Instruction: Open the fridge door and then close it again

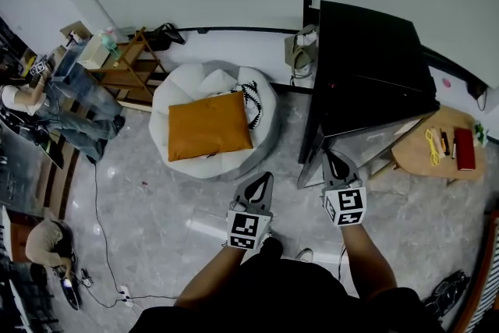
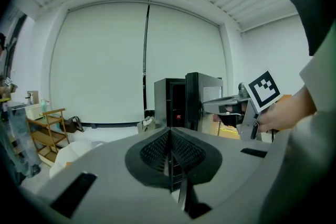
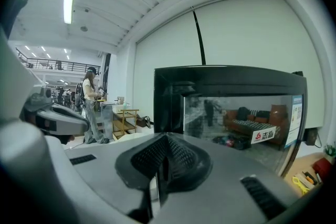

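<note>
The tall black fridge (image 1: 366,66) stands just beyond the right gripper (image 1: 334,160), its glass-fronted door (image 1: 374,143) seemingly swung partly out towards the near side, with its upright edge close ahead of that gripper's fingers. The left gripper (image 1: 261,183) hangs further left and is less near. Both grippers' fingers are pressed together and hold nothing. The door's swing has floor room between the white bean-bag with an orange cushion (image 1: 210,121) at left and the round wooden surface (image 1: 413,156) at right.

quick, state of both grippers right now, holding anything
left gripper: closed, jaws together, nothing between them
right gripper: closed, jaws together, holding nothing
</note>
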`<state>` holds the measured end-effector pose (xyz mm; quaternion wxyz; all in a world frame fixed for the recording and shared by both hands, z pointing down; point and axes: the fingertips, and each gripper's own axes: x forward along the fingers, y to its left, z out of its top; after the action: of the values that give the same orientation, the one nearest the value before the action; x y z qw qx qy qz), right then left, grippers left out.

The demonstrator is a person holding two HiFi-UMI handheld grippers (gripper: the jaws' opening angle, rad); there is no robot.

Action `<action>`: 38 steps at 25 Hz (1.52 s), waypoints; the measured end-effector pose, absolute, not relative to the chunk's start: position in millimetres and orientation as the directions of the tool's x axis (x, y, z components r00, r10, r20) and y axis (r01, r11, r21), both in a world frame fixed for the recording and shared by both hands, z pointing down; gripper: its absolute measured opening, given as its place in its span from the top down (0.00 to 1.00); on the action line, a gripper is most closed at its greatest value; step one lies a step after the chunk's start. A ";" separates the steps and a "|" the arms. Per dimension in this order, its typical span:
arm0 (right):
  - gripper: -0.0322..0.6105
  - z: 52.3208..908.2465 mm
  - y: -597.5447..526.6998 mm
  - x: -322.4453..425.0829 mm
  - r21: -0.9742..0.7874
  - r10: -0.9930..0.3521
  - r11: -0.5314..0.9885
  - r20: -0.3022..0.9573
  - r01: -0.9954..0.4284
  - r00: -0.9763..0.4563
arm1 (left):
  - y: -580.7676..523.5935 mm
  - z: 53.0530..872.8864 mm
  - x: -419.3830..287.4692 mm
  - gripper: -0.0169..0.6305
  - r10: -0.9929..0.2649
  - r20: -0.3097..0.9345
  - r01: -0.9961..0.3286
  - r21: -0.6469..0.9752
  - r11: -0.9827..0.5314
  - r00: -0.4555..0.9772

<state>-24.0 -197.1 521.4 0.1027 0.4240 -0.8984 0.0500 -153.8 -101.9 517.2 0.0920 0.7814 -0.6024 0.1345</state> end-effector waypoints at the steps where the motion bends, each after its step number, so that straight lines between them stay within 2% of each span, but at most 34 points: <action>1: 0.92 521.5 -199.6 -26.3 -0.007 -0.753 0.633 0.225 -0.774 -0.618 | -102.6 516.7 -155.8 0.94 -0.917 0.322 -0.966 -0.027 -0.259 0.237; 38: 0.92 522.2 -268.0 -52.8 0.023 -0.808 0.568 0.207 -0.823 -0.551 | -135.3 530.7 -172.2 0.94 -0.892 0.339 -0.947 -0.005 -0.320 0.300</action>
<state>-52.8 -268.0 522.2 0.0976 0.4634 -0.8799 0.0384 -172.2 -135.3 530.7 0.0983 0.8001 -0.5748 0.1410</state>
